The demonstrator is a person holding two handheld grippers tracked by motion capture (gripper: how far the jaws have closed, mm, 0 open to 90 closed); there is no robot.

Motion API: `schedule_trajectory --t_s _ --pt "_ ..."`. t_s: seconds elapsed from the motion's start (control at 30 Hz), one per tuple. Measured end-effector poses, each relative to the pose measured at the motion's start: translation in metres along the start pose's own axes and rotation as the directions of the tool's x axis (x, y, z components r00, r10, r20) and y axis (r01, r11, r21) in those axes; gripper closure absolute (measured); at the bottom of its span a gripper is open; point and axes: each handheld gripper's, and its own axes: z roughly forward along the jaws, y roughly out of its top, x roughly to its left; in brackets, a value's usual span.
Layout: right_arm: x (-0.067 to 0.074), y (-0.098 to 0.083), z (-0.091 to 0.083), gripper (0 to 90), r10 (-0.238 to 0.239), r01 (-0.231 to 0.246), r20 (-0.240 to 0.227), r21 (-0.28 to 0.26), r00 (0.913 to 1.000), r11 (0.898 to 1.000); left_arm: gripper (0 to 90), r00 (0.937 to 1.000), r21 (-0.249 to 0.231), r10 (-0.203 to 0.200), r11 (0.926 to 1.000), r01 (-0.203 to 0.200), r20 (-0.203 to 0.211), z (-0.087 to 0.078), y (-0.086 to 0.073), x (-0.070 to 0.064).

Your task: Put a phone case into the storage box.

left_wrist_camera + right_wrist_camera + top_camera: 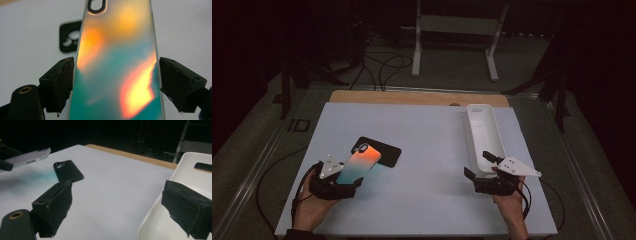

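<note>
White bench top (427, 150) runs out to dark floor on every side. Nearest, the left gripper (343, 176) clasps an iridescent phone case (357, 164) by its long edges near one end, most of it cantilevered in the air; that smooth shell could slip or pivot down. The right gripper (484, 165) hangs with jaws parted and empty at the white tray's (482, 131) near lip, liable to nudge it. Beyond, a black phone case (384, 151) lies flat; the bench middle is open.
</note>
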Motion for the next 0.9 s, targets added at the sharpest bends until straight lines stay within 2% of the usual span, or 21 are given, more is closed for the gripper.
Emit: schedule_trajectory --t_s 0.2,0.33,0.47,0.7,0.9 --pt "0.001 0.007 0.004 9.1 0.007 -0.006 -0.028 0.019 0.9996 1.000 17.1 0.9996 -0.071 0.027 0.9971 -0.028 -0.009 -0.006 0.017 -0.009" --pt "0.001 0.012 0.006 9.1 0.008 -0.007 -0.039 0.027 0.9992 1.000 17.1 0.9987 -0.096 0.050 0.9941 -0.051 -0.012 -0.006 0.027 -0.016" --pt "0.001 0.018 0.008 9.1 0.023 -0.022 -0.056 0.030 0.9982 0.999 17.1 0.9969 -0.128 0.078 0.9886 -0.079 -0.015 -0.002 0.045 -0.024" --pt "0.003 0.030 0.016 9.1 0.017 -0.013 -0.101 0.038 0.9947 0.999 17.2 0.9945 -0.146 0.104 0.9837 -0.104 -0.007 0.008 0.060 -0.031" --pt "0.004 0.035 0.026 9.1 0.038 -0.030 -0.131 0.060 0.9906 0.998 17.1 0.9916 -0.151 0.129 0.9803 -0.128 0.000 0.019 0.071 -0.035"
